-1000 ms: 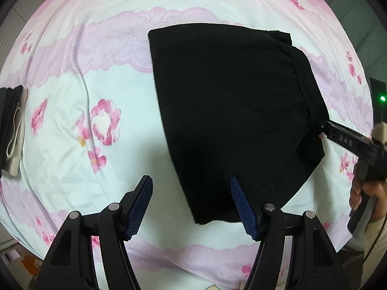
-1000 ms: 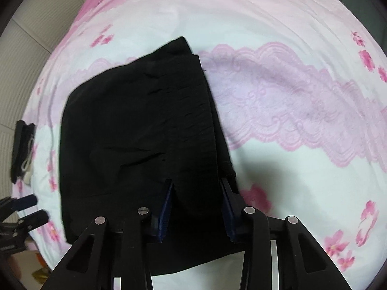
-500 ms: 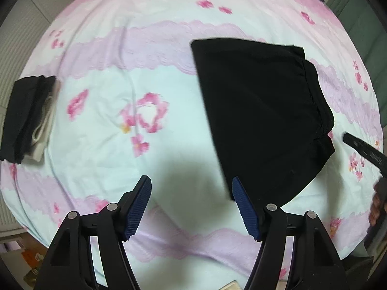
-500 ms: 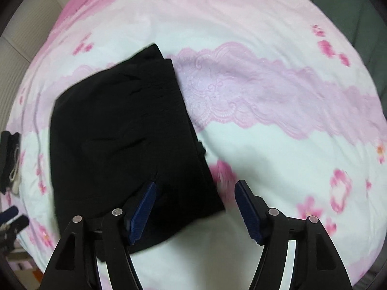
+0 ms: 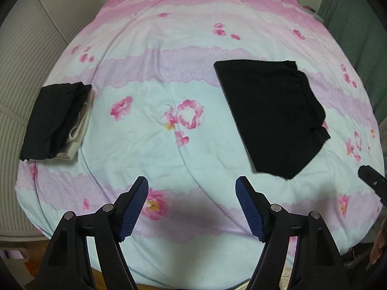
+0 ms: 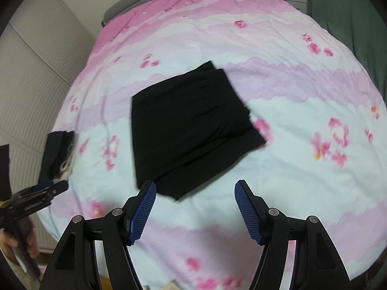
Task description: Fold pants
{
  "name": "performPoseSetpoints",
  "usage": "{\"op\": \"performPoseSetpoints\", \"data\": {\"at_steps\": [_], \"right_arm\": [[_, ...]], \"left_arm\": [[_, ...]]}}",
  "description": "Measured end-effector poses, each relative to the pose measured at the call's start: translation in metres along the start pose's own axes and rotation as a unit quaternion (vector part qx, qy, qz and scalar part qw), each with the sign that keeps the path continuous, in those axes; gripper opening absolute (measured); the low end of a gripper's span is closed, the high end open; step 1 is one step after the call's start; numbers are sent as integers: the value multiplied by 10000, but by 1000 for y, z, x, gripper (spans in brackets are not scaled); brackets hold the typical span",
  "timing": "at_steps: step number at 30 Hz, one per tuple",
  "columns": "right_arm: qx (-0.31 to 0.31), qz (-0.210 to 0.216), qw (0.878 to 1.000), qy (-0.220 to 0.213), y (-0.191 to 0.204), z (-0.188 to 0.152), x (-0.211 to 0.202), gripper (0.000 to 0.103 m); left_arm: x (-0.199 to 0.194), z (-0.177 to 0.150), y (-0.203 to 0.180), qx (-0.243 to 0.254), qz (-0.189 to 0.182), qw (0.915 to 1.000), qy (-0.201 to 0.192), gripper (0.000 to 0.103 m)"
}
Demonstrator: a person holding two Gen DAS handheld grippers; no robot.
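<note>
The black pants (image 5: 268, 113) lie folded into a compact rectangle on the floral bedspread (image 5: 154, 125), right of centre in the left wrist view and in the middle of the right wrist view (image 6: 188, 128). My left gripper (image 5: 192, 193) is open and empty, held above the bed's near edge, well clear of the pants. My right gripper (image 6: 194, 195) is open and empty, hovering just in front of the pants' near corner without touching them.
A stack of folded clothes, black over cream (image 5: 55, 118), sits at the bed's left edge, also in the right wrist view (image 6: 59, 152). White ribbed wall panels (image 5: 21, 55) run along the left. A green curtain (image 6: 350, 14) hangs at the right. The headboard (image 6: 135, 2) is at the far end.
My right gripper let go of the pants and opened. Both grippers pulled back and up, away from the pants, so more of the bed shows.
</note>
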State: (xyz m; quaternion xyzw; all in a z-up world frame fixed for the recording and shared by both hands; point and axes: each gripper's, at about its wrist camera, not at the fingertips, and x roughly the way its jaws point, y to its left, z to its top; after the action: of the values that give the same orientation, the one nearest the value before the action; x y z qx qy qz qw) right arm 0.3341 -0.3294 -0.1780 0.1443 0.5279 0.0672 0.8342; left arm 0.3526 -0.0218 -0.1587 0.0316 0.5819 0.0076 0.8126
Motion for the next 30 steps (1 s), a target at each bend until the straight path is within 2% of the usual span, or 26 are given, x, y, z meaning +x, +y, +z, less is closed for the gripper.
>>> {"op": "performPoseSetpoints", "data": {"at_steps": [2, 4, 8, 11, 13, 17, 21, 25, 30], "right_arm": [[2, 46, 10000, -20, 15, -11, -3, 68], [10, 64, 10000, -66, 29, -20, -9, 74], [131, -112, 9995, -258, 58, -37, -19, 76], [329, -259, 9982, -426, 82, -44, -21, 77], [515, -409, 9962, -576, 100, -50, -21, 77], [1217, -715, 9854, -957, 137, -62, -18, 77], [1525, -834, 9781, -1145, 171, -68, -13, 77], [1708, -957, 9710, -1375, 197, -69, -9, 77], [2277, -989, 9562, -1551, 196, -71, 14, 77]], "left_arm": [[-9, -5, 5, 98, -72, 9999, -99, 83], [-20, -9, 12, 238, -126, 9993, -271, 87], [-32, -10, 31, 637, -276, 9958, -601, 96], [-32, -4, 52, 1103, -516, 9895, -784, 96], [-27, 5, 65, 1439, -722, 9839, -771, 96], [-21, 19, 88, 1880, -915, 9740, -876, 96], [-11, 36, 113, 2011, -1144, 9694, -820, 96], [13, 52, 122, 2183, -1198, 9654, -770, 96], [53, 74, 122, 2226, -1323, 9636, -663, 96]]}}
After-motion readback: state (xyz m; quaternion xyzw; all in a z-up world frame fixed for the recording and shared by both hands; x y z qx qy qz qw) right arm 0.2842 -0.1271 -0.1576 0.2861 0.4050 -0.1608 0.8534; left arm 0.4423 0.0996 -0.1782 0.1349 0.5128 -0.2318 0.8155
